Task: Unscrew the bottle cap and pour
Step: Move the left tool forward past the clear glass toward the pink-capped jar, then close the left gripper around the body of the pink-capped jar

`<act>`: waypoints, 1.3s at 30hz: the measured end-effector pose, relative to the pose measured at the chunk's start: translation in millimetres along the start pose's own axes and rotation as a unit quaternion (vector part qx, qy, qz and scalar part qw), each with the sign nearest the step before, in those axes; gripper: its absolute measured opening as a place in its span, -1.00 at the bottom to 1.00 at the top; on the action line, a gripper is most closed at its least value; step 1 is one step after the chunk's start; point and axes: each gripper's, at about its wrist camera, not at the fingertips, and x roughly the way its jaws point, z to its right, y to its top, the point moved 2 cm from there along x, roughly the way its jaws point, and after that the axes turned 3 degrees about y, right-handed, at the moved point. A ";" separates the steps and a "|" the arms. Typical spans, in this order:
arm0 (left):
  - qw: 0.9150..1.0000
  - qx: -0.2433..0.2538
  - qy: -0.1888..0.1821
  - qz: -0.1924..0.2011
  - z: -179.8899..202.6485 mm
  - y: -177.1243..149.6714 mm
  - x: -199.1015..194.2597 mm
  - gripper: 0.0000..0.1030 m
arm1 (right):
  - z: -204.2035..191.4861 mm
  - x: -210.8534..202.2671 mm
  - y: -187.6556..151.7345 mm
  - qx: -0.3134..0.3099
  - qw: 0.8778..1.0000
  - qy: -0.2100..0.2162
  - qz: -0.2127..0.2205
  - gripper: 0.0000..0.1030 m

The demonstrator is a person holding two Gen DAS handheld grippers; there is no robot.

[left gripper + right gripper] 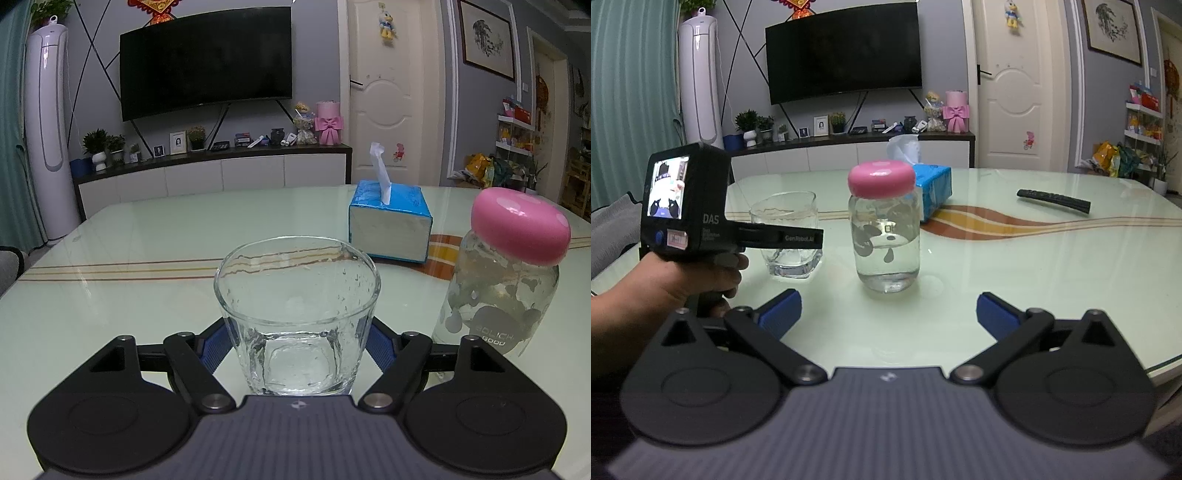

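Left tongs (297, 341) grip a clear drinking glass (297, 314), blue pads (212, 349) pressed against its lower walls on both sides, the glass standing upright on the pale green desk (147, 295). Right tongs (888, 315) hang wide open above the desk, holding nothing, their blue pads (781, 314) well apart and short of the bottle (886, 243). That bottle, clear glass with a cartoon print and some water in its lower part, stands upright on the desk with its pink cap (881, 179) on. Taking the bottle as the landmark: the glass stands just to its left, the left tongs' black body (687, 206) and the person's hand (683, 273) reaching in from farther left; a blue tissue box (932, 188) sits just behind it to the right, a white tissue poking from its top; a dark remote control (1053, 200) lies well off to its right on the desk. Beyond the bottle, a television (844, 51) hangs on the far wall above a low cabinet.
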 end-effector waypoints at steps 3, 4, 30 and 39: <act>0.999 0.017 -0.020 0.019 4.2 -4.5 -24.2 0.99 | 4.4 -1.4 0.8 0.006 1.000 -0.002 0.006 1.00; 0.999 0.021 -0.033 0.017 5.5 -7.1 -30.4 0.99 | 6.8 -3.0 1.8 0.011 1.000 -0.004 0.009 1.00; 0.994 0.019 -0.112 0.000 98.6 -9.9 -11.4 0.94 | 61.7 -1.4 75.4 -0.007 0.993 -0.009 0.115 1.00; 0.992 0.006 -0.123 0.013 100.6 -3.6 3.9 0.92 | 55.3 -1.0 73.4 -0.010 0.993 -0.004 0.115 1.00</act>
